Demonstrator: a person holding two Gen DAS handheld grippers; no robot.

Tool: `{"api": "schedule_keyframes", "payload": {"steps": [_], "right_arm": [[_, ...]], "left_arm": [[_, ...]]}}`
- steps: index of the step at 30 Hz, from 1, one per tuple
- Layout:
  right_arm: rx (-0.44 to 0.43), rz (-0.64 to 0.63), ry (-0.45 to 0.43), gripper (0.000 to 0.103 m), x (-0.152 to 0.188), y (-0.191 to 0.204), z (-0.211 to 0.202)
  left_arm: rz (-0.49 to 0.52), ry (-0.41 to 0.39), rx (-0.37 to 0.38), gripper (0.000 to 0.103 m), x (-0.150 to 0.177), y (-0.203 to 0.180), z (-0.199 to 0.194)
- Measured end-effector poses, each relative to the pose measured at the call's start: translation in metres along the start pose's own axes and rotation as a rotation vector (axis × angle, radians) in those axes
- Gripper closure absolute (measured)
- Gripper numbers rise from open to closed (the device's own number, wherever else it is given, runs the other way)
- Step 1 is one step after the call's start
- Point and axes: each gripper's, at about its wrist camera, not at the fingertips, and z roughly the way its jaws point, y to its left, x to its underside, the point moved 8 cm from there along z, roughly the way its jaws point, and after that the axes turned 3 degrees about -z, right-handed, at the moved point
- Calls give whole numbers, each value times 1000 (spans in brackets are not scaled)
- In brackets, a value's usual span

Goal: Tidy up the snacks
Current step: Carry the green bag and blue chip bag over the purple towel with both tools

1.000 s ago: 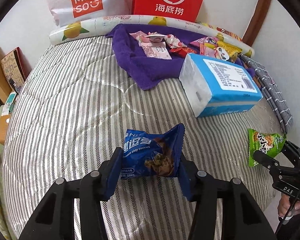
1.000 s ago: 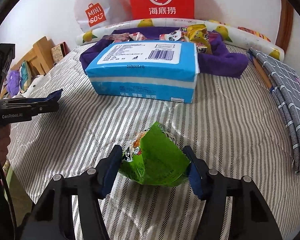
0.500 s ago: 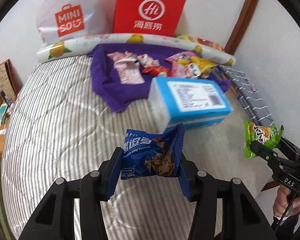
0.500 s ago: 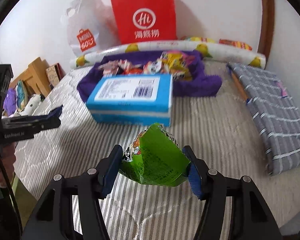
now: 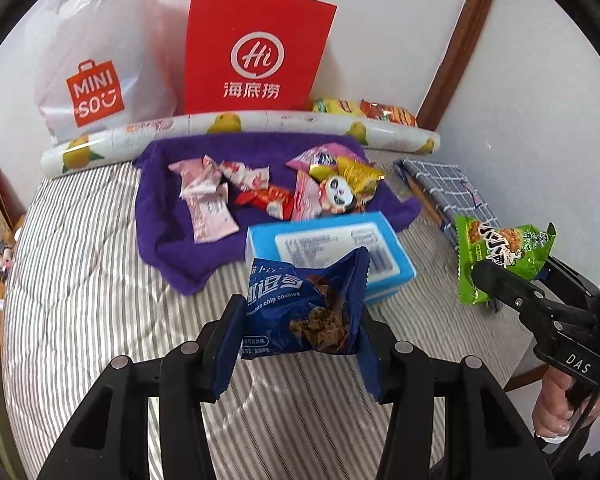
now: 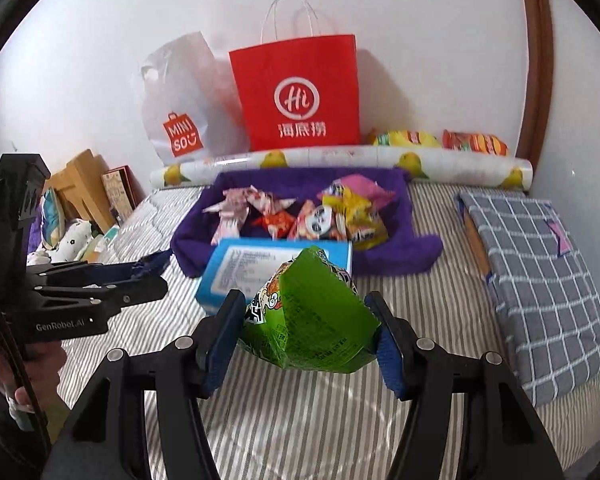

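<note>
Left wrist view: the left gripper (image 5: 302, 320) pinches a crumpled dark blue foil packet of chocolate chip cookies (image 5: 306, 308), its long axis spanning pad to pad, printed face toward the camera. Right of it, the right gripper (image 6: 308, 328) clamps a folded green foil snack packet (image 6: 312, 320), one corner pointing up. Beyond both tongs lies a blue-and-white rectangular tissue pack (image 5: 332, 248) on the striped quilt (image 5: 88, 280).

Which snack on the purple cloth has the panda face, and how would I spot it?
Start at the red paper bag against the wall; below it lies the purple cloth scattered with snacks. The panda packet sits near its right side, just behind the blue box. Only it shows a black-and-white cartoon face, among pink, red and yellow wrappers.
</note>
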Motion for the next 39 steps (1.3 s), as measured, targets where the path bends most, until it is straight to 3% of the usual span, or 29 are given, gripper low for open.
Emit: {"api": "schedule_keyframes", "payload": {"steps": [10,27,32,39], "right_arm": [[9,-20,-10,42,-56,-6,24],[-47,-65,-7,42,-151,-4,104],[-87,-68,16,42,-164,3,138],[-134,-47,111,42,-157,6,194]], "left_arm": [[-12,-24,6,54,-51,6,8],[-69,-61,-97,54,-137,64,41],[-105,-51,-109,54,-150,83,56],[-141,-13,-115,54,-159,101,88]]}}
